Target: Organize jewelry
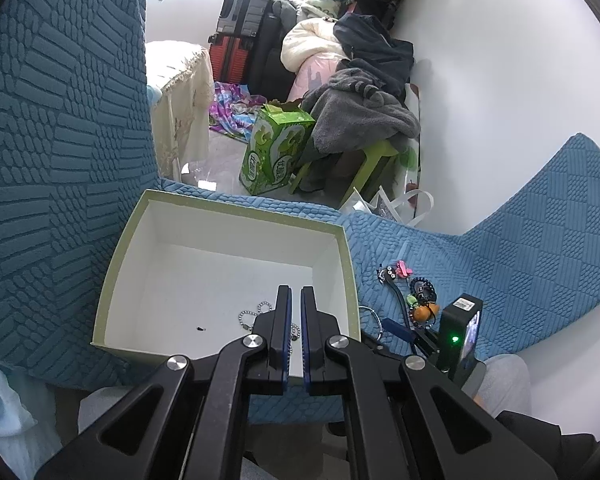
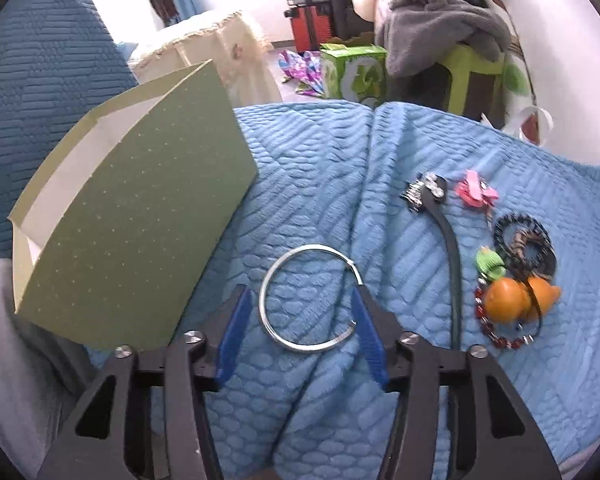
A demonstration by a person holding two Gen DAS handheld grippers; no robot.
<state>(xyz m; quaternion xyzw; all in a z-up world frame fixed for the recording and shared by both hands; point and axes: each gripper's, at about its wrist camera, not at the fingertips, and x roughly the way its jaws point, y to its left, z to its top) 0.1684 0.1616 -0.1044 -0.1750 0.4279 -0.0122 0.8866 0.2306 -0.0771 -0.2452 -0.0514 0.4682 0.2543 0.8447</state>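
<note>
The green box (image 1: 350, 264) with its white inside sat open on the blue textured cover (image 2: 320, 168), and everything else is placed from it. Above the box's near edge, the left gripper (image 1: 296, 294) hung with its two blue-lined fingers drawn almost together, a thin gap between them and nothing visibly caught there. On the box floor under those fingers lay a silver ball chain (image 1: 256, 312), partly hidden by the gripper; a tiny dark speck (image 1: 200, 328) lay on the floor beside it.

Just right of the box, on the cover, lay a silver bangle (image 2: 308, 298). The right gripper (image 2: 300, 330) stood spread wide around the bangle's near half, one blue pad on each side; whether the right pad touched the ring was hard to judge.

Farther right of the box lay the remaining pieces in a loose cluster: a black strap with a studded end (image 2: 448, 240), a pink clip (image 2: 474, 192), a black coiled bracelet (image 2: 524, 244), a small green clip (image 2: 488, 262), an orange gourd charm (image 2: 508, 300) and a red bead bracelet (image 2: 496, 336)
</note>
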